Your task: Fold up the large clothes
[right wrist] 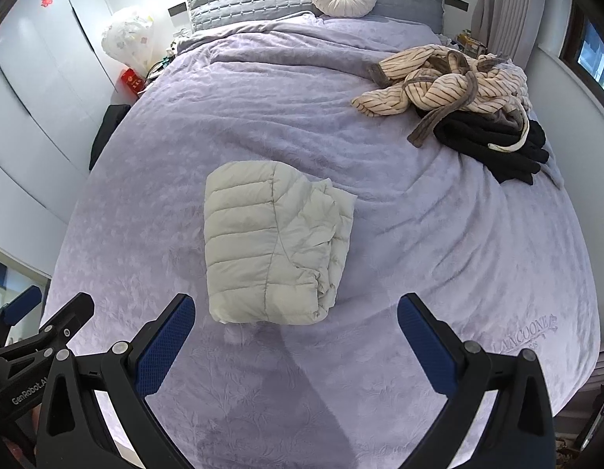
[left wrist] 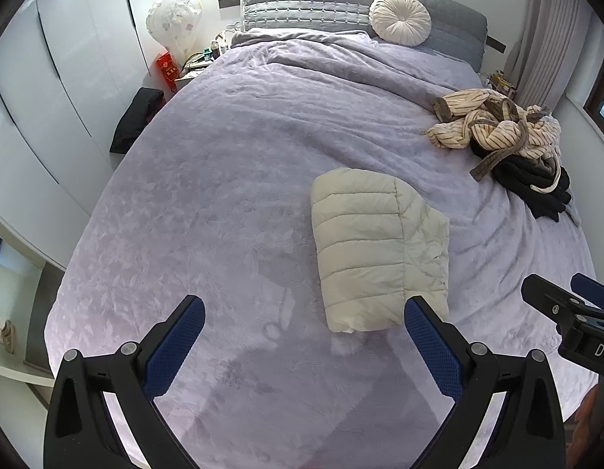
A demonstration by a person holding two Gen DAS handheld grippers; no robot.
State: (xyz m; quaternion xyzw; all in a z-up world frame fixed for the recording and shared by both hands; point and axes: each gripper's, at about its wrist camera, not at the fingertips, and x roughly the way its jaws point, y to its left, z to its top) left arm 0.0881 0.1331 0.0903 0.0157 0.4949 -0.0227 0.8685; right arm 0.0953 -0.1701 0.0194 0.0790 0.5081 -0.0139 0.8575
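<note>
Hovering above a lilac bed (right wrist: 438, 234), the left tongs (left wrist: 305, 332) and right tongs (right wrist: 296, 332) both gape wide and hold nothing. A cream puffer jacket (right wrist: 270, 242) lies folded mid-bed, seemingly finished. Next likely comes the striped robe (right wrist: 438, 82), heaped on dark clothes (right wrist: 493, 144) well apart at the far right; nothing blocks the reach.
</note>
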